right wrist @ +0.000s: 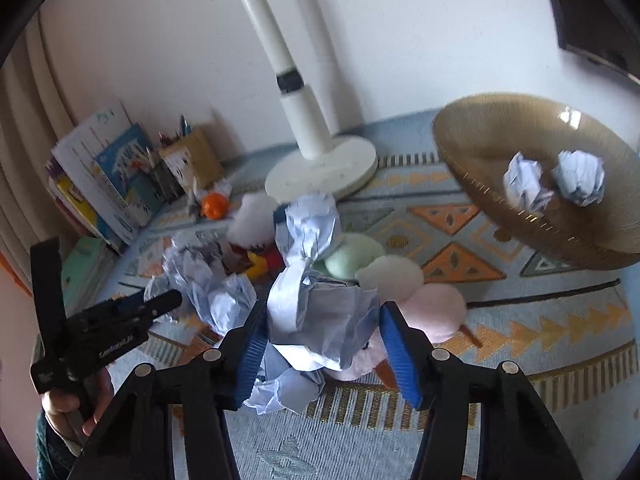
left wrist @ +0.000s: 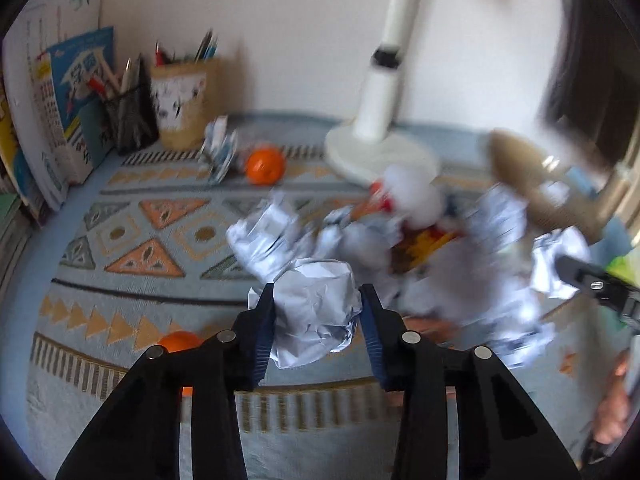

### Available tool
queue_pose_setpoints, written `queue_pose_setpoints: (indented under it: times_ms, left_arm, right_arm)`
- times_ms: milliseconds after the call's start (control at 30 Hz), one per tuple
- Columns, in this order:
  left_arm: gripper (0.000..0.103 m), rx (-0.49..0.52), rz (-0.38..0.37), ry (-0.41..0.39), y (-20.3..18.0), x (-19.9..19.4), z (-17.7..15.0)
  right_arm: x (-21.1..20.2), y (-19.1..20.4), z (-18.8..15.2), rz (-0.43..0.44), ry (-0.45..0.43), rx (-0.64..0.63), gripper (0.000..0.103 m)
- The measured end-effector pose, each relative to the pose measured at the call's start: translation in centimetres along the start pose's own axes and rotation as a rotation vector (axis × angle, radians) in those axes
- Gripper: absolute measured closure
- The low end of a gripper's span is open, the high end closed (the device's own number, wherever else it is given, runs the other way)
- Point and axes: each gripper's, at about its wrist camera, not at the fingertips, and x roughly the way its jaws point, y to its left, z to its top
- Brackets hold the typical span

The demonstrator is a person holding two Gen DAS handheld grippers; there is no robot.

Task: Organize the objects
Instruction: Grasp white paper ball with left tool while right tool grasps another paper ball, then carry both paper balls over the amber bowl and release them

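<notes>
Left wrist view: left tongs (left wrist: 318,320) clamped on a crumpled paper ball (left wrist: 316,312), blue pads (left wrist: 264,340) pressed against both its sides, above a patterned cloth (left wrist: 132,264) covering the desk. Beyond the tips, a blurred heap of crumpled paper (left wrist: 460,264); farther ahead, a white lamp base (left wrist: 380,152) and an orange ball (left wrist: 265,166). Ahead and to the left, a pen holder (left wrist: 184,104) and standing books (left wrist: 60,112) along the wall.

Right wrist view: right tongs (right wrist: 320,340) clamped on a larger wad of crumpled paper (right wrist: 320,312), held off the cloth. Just beyond the wad, pastel plush rounds (right wrist: 390,276). Ahead and to the right, a brown woven basket (right wrist: 480,140), tilted, with two paper balls (right wrist: 528,182) inside. To the left, the other handheld tool gripped by a hand (right wrist: 70,404).
</notes>
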Motion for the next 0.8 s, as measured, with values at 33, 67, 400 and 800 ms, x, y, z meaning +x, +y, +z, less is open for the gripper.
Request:
queue_pose_setpoints:
  times_ms: [33, 67, 400, 800]
  left_arm:
    - [0.066, -0.004, -0.020, -0.021, -0.3, -0.8, 0.2]
    - [0.066, -0.005, -0.039, -0.049, -0.8, -2.0, 0.5]
    - [0.066, 0.016, -0.206, -0.159, -9.2, -5.6, 4.6]
    - [0.066, -0.001, -0.343, -0.084, -22.8, 4.1, 10.5]
  right_arm:
    - [-0.5, -0.2, 0.2, 0.004, -0.013, 0.005, 0.048]
    - [-1.3, -0.4, 0.3, 0.006, -0.028, 0.010, 0.048]
    - [-11.0, -5.8, 2.6, -0.081, -0.206, 0.051, 0.048]
    - [-12.6, -15.8, 8.7, -0.288, -0.225, 0.172, 0.047]
